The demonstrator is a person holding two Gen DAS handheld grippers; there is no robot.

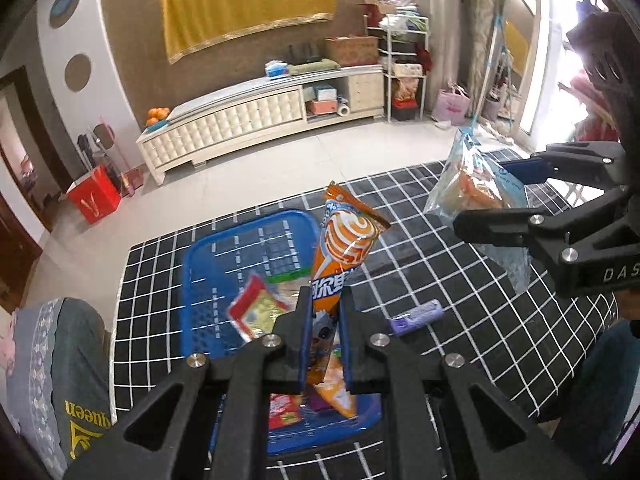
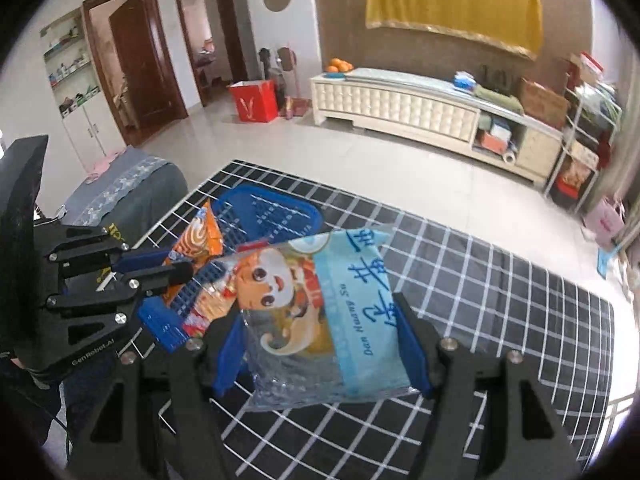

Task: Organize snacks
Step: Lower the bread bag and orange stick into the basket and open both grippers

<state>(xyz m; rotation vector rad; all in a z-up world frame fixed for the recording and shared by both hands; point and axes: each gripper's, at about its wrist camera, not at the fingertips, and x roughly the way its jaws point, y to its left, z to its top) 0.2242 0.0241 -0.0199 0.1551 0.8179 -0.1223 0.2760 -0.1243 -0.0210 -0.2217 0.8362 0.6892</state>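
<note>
My left gripper (image 1: 325, 304) is shut on a tall orange snack packet (image 1: 346, 240) and holds it upright above the blue basket (image 1: 224, 248). The basket lies on the black checked tablecloth (image 1: 460, 320) and holds several snack packets (image 1: 260, 312). My right gripper (image 2: 320, 312) is shut on a clear and light-blue snack bag (image 2: 320, 308) with a cartoon face, held above the cloth to the right of the basket (image 2: 280, 208). The right gripper with its bag (image 1: 472, 184) shows at the right of the left wrist view. The left gripper (image 2: 176, 276) and orange packet (image 2: 200, 236) show at the left of the right wrist view.
A small purple packet (image 1: 418, 316) lies on the cloth right of the basket. A chair with a grey cover (image 1: 60, 360) stands at the table's left. A white TV cabinet (image 1: 256, 116) and red box (image 1: 94, 194) stand across the floor.
</note>
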